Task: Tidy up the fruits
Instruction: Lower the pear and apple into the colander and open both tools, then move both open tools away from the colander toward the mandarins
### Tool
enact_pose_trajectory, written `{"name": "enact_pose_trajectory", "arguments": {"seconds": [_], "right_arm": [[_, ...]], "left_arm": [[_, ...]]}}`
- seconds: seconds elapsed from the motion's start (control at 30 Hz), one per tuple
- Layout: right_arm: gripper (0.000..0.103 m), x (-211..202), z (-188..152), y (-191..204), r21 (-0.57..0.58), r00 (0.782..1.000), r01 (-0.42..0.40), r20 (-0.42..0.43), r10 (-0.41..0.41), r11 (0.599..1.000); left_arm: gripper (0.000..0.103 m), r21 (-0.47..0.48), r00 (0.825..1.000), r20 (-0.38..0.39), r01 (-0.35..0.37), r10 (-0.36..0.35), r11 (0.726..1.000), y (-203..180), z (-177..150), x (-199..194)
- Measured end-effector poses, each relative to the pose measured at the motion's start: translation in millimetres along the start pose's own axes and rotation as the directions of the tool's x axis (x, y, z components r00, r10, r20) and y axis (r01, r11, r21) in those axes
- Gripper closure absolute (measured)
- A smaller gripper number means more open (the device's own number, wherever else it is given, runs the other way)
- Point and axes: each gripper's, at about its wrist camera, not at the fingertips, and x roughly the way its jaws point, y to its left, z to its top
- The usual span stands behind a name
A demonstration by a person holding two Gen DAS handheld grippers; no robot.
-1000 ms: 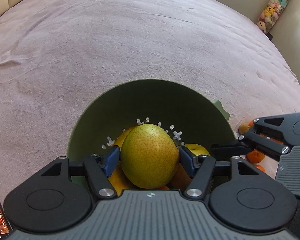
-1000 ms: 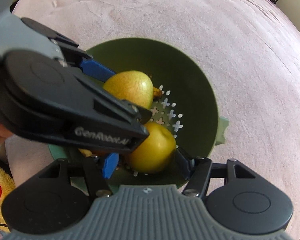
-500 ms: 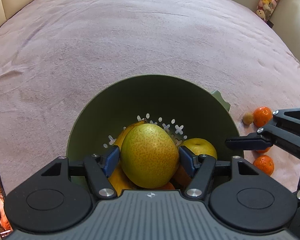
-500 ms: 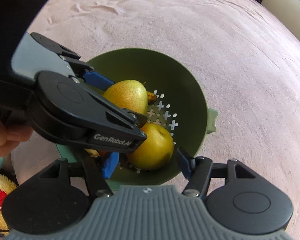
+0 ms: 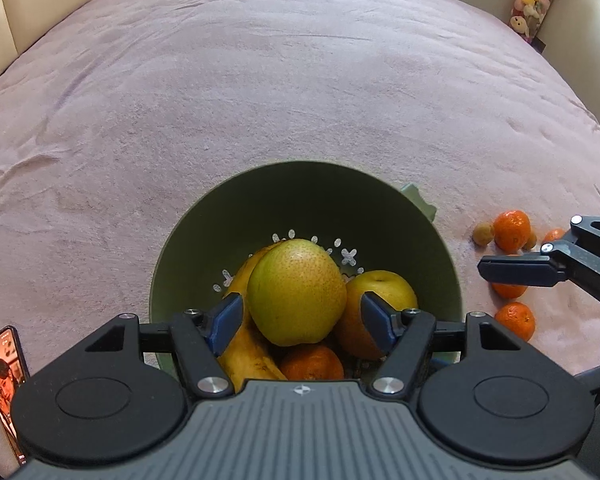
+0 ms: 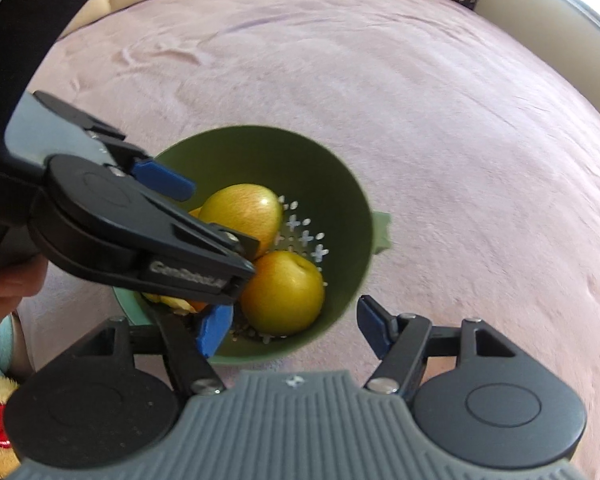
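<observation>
Here, pear (image 5: 296, 292) upright (stem end up) in colander (image 5: 236, 208); both grippers open, empty.

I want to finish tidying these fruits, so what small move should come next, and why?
Probably swing the right gripper over to a loose mandarin. Both pears already sit in the green colander, both grippers' jaws have just been opening with nothing pressed between them, and mandarins lie on the blanket.

Colander (image 5: 204, 248): on the blanket (image 5: 260, 100).
In colander: two pears (image 5: 296, 296) (image 5: 384, 292) side by side over a banana (image 5: 244, 356) and a tangerine (image 5: 312, 362).
Right of colander: loose tangerines (image 5: 511, 230) on the blanket.
Left of colander: phone (image 5: 2, 376).
</observation>
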Motion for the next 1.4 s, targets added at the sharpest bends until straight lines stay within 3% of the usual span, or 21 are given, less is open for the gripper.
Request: {"name": "enact_pose_trajectory", "arguments": {"seconds": [0.27,0.57,0.93,1.13,1.4], "right_arm": [[0.036,-34.2,-24.8,-12.1,0.171,0.992,0.077,0.082,-0.092,0.982],[0.034,-70.1,-68.5,-29.5,0.375,0.971,0.157,0.108,-0.211,0.914],[0.033,-83.9,-123.5,-50.8,0.545,0.959,0.2,0.06,-0.276,0.814],[0.033,-80.3,-141.9,-63.7,0.587,0.954,0.217,0.04,-0.296,0.78],[0.033,-65.7,-162.1,-75.6,0.628,0.957,0.239,-0.021,-0.29,0.741]], "left_arm": [[0.024,0.058,0.996,0.084,0.036,-0.041,0.998,-22.6,-4.0,-27.4],[0.024,0.145,0.982,0.131,0.113,-0.132,0.983,-61.2,-15.6,-46.5],[0.024,0.208,0.964,0.112,0.214,-0.24,0.955,-101.0,-32.4,-46.3],[0.024,0.217,0.949,0.082,0.282,-0.305,0.935,-115.6,-40.9,-34.6],[0.026,0.232,0.948,0.045,0.298,-0.316,0.926,-126.9,-49.8,-14.4]]}}
